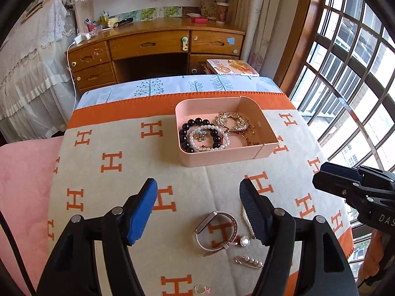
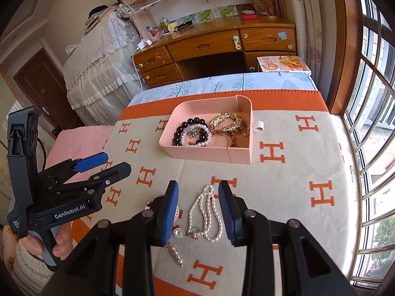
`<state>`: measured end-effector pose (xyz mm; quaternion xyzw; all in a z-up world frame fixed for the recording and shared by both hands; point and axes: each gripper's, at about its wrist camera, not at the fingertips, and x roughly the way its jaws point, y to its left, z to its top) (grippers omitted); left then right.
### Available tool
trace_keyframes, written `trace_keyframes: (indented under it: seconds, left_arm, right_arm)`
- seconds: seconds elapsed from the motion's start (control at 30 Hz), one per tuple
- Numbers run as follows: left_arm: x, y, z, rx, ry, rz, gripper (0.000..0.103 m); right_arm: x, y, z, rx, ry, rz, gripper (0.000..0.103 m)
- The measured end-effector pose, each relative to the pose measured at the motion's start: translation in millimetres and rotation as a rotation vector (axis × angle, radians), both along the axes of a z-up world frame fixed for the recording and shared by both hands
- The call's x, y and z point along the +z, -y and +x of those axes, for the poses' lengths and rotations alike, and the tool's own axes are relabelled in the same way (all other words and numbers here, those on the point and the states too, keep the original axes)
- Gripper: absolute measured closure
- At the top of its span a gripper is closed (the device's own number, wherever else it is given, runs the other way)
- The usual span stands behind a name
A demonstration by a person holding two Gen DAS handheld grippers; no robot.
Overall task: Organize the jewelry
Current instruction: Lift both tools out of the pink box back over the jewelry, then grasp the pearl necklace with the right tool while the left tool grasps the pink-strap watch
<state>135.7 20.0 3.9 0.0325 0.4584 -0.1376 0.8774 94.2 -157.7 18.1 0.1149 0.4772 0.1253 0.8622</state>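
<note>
Right tongs (image 2: 197,209) straddle pearl necklace (image 2: 206,215), left tongs (image 1: 197,209) hover open

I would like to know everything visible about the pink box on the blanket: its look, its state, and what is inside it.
The pink box is a shallow rectangular tray with rounded corners, seemingly plastic, and has no lid on. It stands flat on the blanket with orange H letters, beyond both claws, neither of which touches it. One end looks like a separate sliding section with a small tab. Inside lie a black bead bracelet, a white pearl bracelet overlapping it, gold chains and a reddish bangle.
</note>
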Motion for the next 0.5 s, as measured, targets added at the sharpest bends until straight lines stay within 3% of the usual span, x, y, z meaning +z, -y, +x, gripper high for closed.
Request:
trace_keyframes:
  seconds: [0.23, 0.5]
  left_arm:
    - [-21.1, -2.0, 1.3, -0.03, -0.058, 0.048, 0.031]
    - [-67.5, -1.5, 12.0, -0.051, -0.183, 0.081, 0.031]
  right_arm:
    - [-32.1, -7.5, 7.0, 0.056, -0.161, -0.045, 0.067]
    - [-79.9, -16.3, 21.8, 0.079, -0.338, -0.057, 0.064]
